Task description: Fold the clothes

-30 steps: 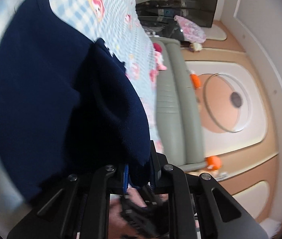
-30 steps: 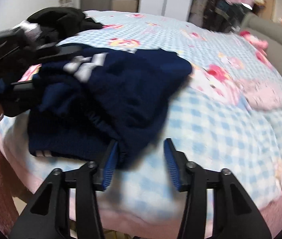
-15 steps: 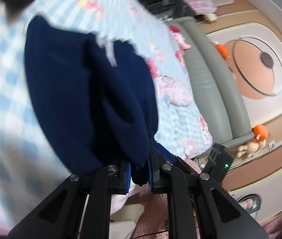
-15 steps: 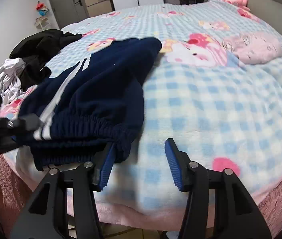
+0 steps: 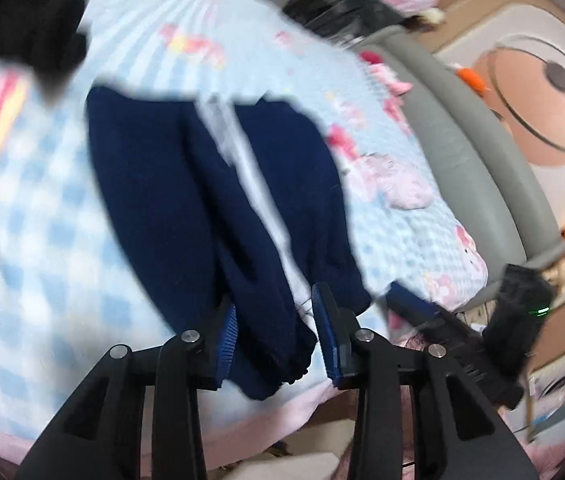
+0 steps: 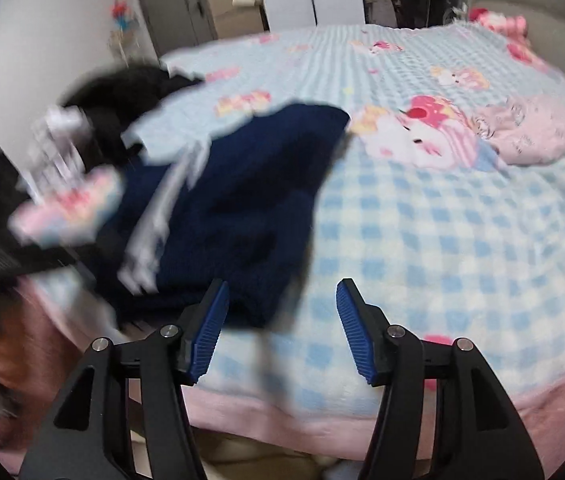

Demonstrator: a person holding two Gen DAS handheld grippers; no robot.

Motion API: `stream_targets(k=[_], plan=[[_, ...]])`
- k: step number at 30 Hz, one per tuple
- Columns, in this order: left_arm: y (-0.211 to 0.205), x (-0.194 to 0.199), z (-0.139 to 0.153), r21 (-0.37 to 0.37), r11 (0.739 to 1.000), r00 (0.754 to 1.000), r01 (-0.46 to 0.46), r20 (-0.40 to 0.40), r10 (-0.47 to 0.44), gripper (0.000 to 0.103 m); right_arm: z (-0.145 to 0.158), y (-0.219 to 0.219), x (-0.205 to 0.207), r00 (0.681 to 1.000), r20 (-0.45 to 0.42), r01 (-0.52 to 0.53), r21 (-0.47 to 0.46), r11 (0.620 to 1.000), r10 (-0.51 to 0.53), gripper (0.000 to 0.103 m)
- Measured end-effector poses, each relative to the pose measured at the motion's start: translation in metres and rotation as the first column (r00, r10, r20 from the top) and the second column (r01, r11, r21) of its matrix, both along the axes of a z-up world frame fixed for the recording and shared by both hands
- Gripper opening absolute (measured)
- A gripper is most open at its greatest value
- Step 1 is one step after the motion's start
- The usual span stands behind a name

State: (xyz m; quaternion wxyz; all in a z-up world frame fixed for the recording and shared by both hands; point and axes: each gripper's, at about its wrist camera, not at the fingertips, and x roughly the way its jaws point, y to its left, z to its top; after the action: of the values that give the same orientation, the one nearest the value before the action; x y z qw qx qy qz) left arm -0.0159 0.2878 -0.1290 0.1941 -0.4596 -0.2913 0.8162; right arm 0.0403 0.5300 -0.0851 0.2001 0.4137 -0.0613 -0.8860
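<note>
- Both pairs of jaws stand spread: the left gripper (image 5: 278,330) has its blue pads apart on either side of the near hem of the navy trousers (image 5: 218,200), cloth lying between them without being squeezed; the right gripper (image 6: 282,324) is parted wide with only blanket and a corner of navy cloth between its pads.
- Navy trousers (image 6: 238,208) lie folded over on the blue-and-white checked blanket (image 6: 422,232), near the bed's front edge, with a white side stripe (image 5: 242,160) running lengthwise along them.
- From the left wrist view the right gripper (image 5: 434,314) shows just beyond the trousers' right edge, at the bed's edge.
- A heap of black clothing (image 6: 122,96) sits behind and left of the trousers, well up the bed.
- A pink garment (image 6: 530,132) rests on the blanket to the right, apart from the trousers.
- A grey padded headboard (image 5: 470,160) borders the bed's far side.
- Both views are smeared with motion blur, so the fine folds cannot be read.
</note>
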Motion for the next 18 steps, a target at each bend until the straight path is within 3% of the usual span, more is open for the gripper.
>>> stream_targets(k=[3, 7, 9, 13, 16, 18], plan=[[0.012, 0.002, -0.002, -0.068, 0.998, 1.000, 0.017, 0.005, -0.017, 0.021, 0.006, 0.004, -0.006, 1.000, -0.009, 0.007, -0.054, 0.998, -0.007, 0.058], [0.003, 0.016, -0.007, -0.108, 0.994, 1.000, 0.014, 0.013, -0.013, 0.016, -0.021, -0.013, -0.020, 0.997, 0.066, -0.028, 0.028, 0.999, 0.026, 0.058], [-0.008, 0.018, -0.009, -0.093, 0.996, 1.000, -0.004, 0.018, 0.006, 0.016, -0.034, -0.017, -0.022, 0.993, 0.116, -0.040, 0.063, 0.997, 0.033, 0.058], [-0.030, 0.016, -0.007, -0.048, 0.998, 0.999, -0.045, 0.020, 0.046, 0.017, -0.035, -0.003, -0.025, 0.989, 0.150, -0.010, -0.001, 1.000, 0.010, 0.058], [-0.047, 0.015, -0.006, -0.015, 0.997, 0.997, -0.077, 0.024, 0.077, 0.029, -0.028, -0.002, -0.026, 0.991, 0.134, -0.012, -0.025, 1.000, 0.016, 0.058], [-0.059, 0.015, -0.006, 0.008, 0.995, 0.995, -0.097, 0.026, 0.097, 0.049, -0.020, -0.005, -0.030, 0.993, 0.113, -0.030, -0.025, 0.999, 0.033, 0.059]])
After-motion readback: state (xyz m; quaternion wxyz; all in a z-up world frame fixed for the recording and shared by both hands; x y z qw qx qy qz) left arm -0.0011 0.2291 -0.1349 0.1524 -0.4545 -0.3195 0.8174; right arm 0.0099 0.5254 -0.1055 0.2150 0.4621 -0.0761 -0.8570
